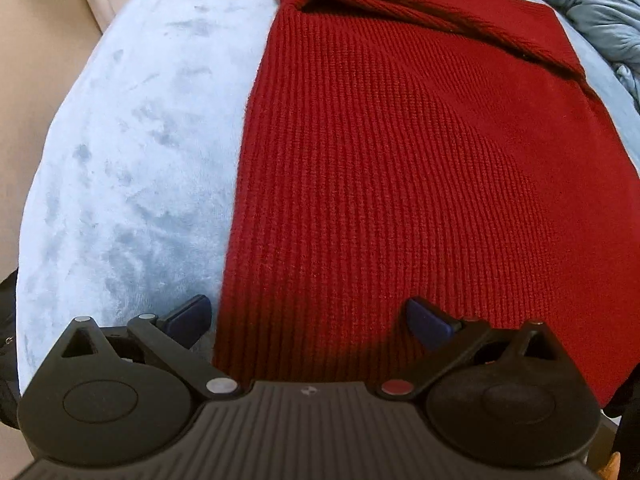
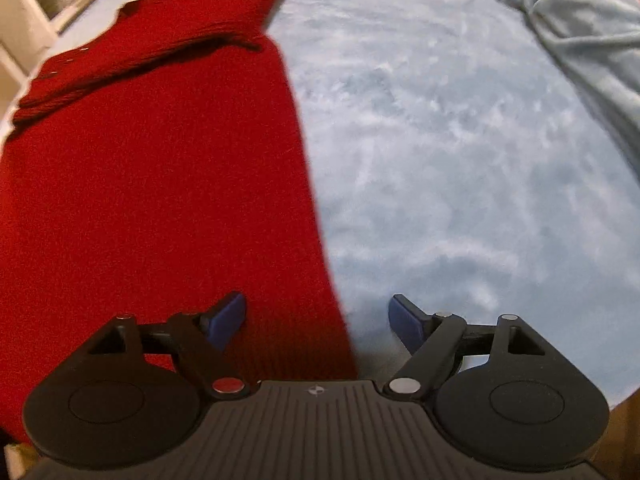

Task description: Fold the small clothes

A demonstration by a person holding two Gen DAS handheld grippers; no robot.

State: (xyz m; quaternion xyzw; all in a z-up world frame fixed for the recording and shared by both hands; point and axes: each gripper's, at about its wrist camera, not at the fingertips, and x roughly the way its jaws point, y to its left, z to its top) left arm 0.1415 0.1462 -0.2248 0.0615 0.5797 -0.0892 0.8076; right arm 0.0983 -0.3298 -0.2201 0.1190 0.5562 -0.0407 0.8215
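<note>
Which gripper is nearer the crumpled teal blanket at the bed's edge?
Right, probably. The right gripper straddles the red sweater's blanket-side edge; the left gripper straddles its opposite edge, away from the teal blanket.

1 red sweater (image 1: pixel 392 184), 1 blue blanket (image 1: pixel 120 168), 2 grippers.

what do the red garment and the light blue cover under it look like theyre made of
Garment: a knit, likely wool or acrylic yarn. Fine vertical ribs run down it and the finish is matte and a bit fuzzy.

Cover: seemingly plush fleece or velour. It has a soft short pile with a slight sheen, and darker brushed streaks mark where the nap lies differently.
</note>
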